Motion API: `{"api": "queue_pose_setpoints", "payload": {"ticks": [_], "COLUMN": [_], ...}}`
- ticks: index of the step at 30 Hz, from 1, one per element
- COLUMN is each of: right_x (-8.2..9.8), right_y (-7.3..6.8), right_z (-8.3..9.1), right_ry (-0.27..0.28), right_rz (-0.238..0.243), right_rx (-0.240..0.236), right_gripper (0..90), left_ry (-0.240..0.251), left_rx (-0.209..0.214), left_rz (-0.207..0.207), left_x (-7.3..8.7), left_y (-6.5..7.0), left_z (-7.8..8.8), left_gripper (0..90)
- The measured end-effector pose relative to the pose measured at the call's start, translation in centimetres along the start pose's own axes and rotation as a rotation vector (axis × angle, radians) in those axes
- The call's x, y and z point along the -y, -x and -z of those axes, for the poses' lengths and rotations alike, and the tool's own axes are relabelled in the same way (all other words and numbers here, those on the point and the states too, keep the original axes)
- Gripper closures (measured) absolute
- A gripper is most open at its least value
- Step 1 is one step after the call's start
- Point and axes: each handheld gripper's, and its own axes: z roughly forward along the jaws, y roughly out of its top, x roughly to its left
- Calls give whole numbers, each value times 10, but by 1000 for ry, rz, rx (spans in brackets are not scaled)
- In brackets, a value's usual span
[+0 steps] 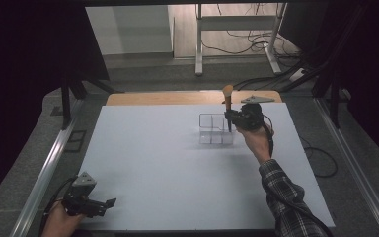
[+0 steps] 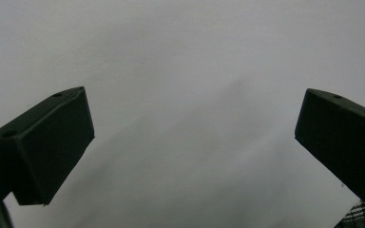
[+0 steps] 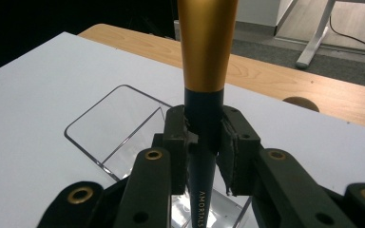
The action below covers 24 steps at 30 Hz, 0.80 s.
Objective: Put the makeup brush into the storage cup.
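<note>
White tabletop (image 1: 168, 168), wooden edge (image 1: 168, 98)

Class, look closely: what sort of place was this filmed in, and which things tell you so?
Probably a lab or test room: a bare white tabletop, dark curtains at both sides, and loose black cables on the floor beside a white metal desk frame.

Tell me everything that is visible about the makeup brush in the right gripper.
The makeup brush stands upright, bristle end up. It has a dark, slim handle with small pale lettering low down, a shiny gold collar that widens upward, and, in the high view, an orange-brown bristle head. The right gripper is shut on the dark handle just under the collar, one jaw on each side. The handle's lower end reaches down into a clear plastic organizer on the white table; whether it touches the bottom is hidden.
</note>
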Motion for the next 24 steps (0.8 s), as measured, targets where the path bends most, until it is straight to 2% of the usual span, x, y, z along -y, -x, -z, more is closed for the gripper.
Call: {"api": "queue_pose_setpoints", "payload": {"ticks": [24], "right_x": [17], "right_y": [-3], "right_z": [-10], "right_ry": [-50], "right_rz": [-4], "right_rx": [-1], "right_gripper": [728], "left_ry": [-16], "left_rx": [2], "left_rz": [-4], "left_x": [0], "left_y": [0], "left_z": [-1], "left_gripper": [0]}}
